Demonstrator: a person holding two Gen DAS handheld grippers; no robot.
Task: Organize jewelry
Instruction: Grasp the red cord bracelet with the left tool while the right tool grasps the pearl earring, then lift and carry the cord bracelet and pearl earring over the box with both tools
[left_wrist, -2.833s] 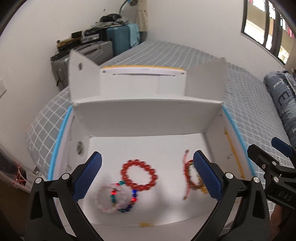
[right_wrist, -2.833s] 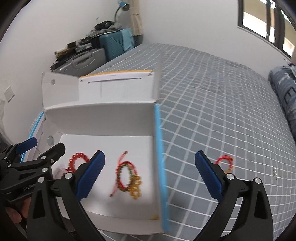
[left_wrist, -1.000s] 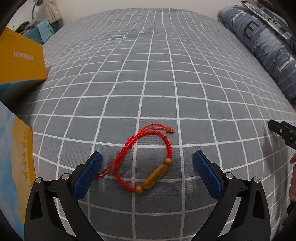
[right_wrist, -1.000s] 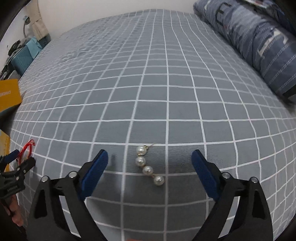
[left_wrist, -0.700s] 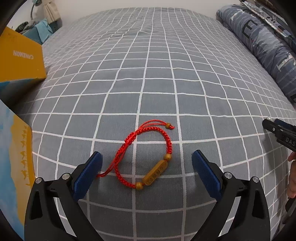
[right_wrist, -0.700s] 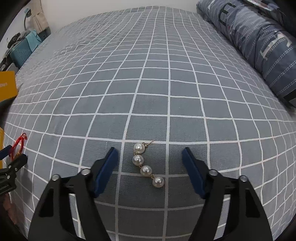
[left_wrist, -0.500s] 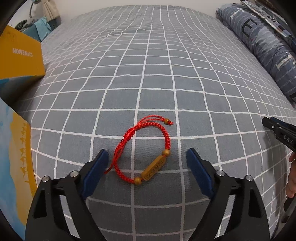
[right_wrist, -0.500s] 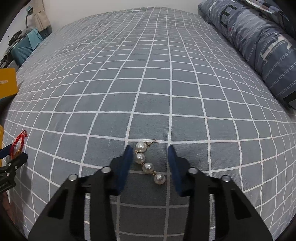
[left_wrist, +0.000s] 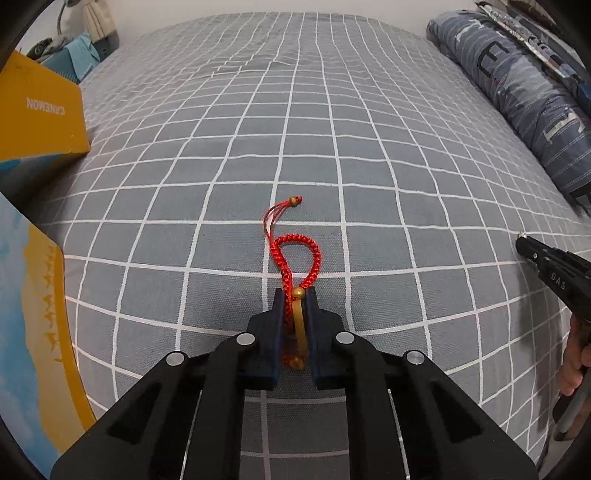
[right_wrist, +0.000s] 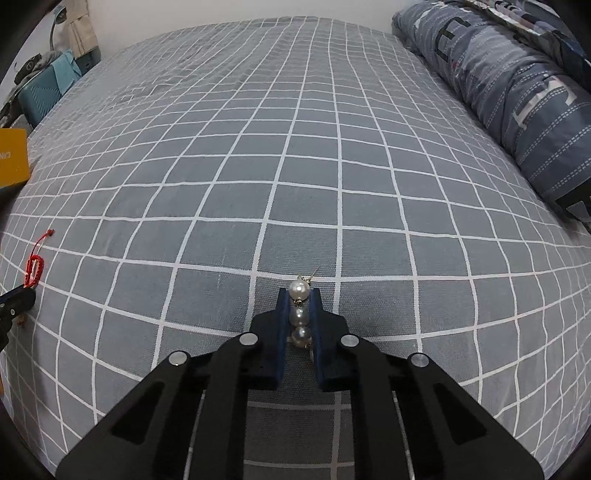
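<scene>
Left wrist view: left gripper (left_wrist: 294, 306) jaws clamped on red cord bracelet (left_wrist: 295, 258), its amber bar bead squeezed between pads, braided loop sticking out onto grey checked bed (left_wrist: 236, 155). Right wrist view: right gripper (right_wrist: 299, 306) jaws closed on pearl earring (right_wrist: 300, 314), 3 pearls visible, top 1 poking past tips. Farther off: yellow box (left_wrist: 37, 114) left, rolled duvet (right_wrist: 517, 92) right.

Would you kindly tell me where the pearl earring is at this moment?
In the right wrist view, the pearl earring sits low at centre, pinched in the right gripper on the grey checked bedsheet, top pearl protruding.
</scene>
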